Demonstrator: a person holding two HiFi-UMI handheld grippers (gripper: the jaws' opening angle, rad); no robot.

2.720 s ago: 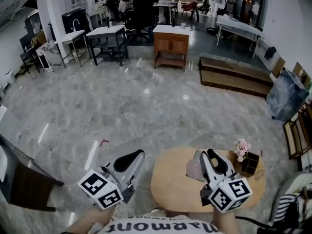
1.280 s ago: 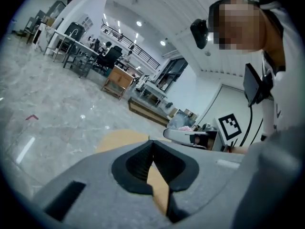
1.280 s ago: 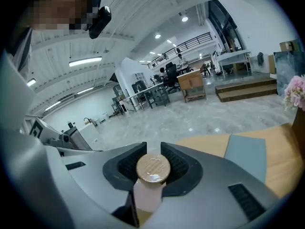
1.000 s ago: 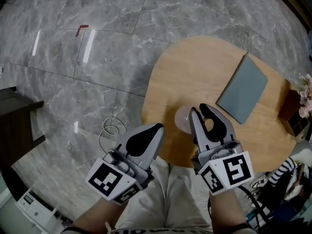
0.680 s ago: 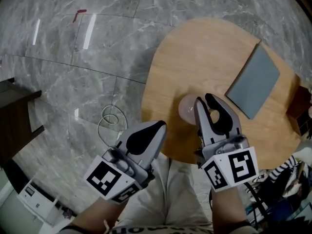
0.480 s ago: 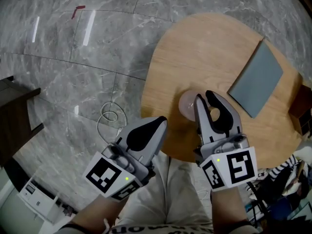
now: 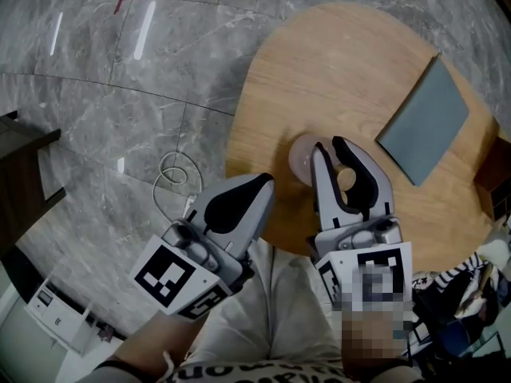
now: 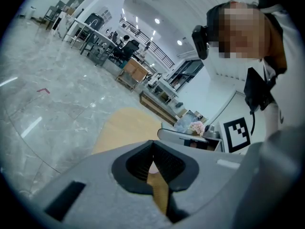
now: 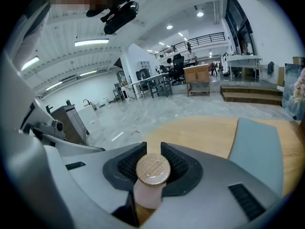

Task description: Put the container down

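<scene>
A small pale pink container [image 9: 148,194] with a round wooden lid [image 9: 153,169] sits between the jaws of my right gripper [image 9: 152,148], which is shut on it just below the lid. In the head view the container [image 7: 299,158] shows beside the right gripper [image 7: 327,148], over the near part of the round wooden table [image 7: 343,62]. Whether its base touches the wood I cannot tell. My left gripper [image 7: 259,184] is shut on nothing, off the table's near left edge above the floor. In its own view the left gripper [image 8: 153,145] has its pads together.
A grey flat pad [image 7: 423,122] lies on the table's far right. A dark box [image 7: 497,174] stands at the right edge. A coiled cable [image 7: 172,174] lies on the marble floor. Dark furniture [image 7: 24,182] is at the left. The person's legs are below the table edge.
The head view has swung from the room down onto the table. Both grippers have sunk a little toward the table's near edge, and the right one keeps hold of the container.
</scene>
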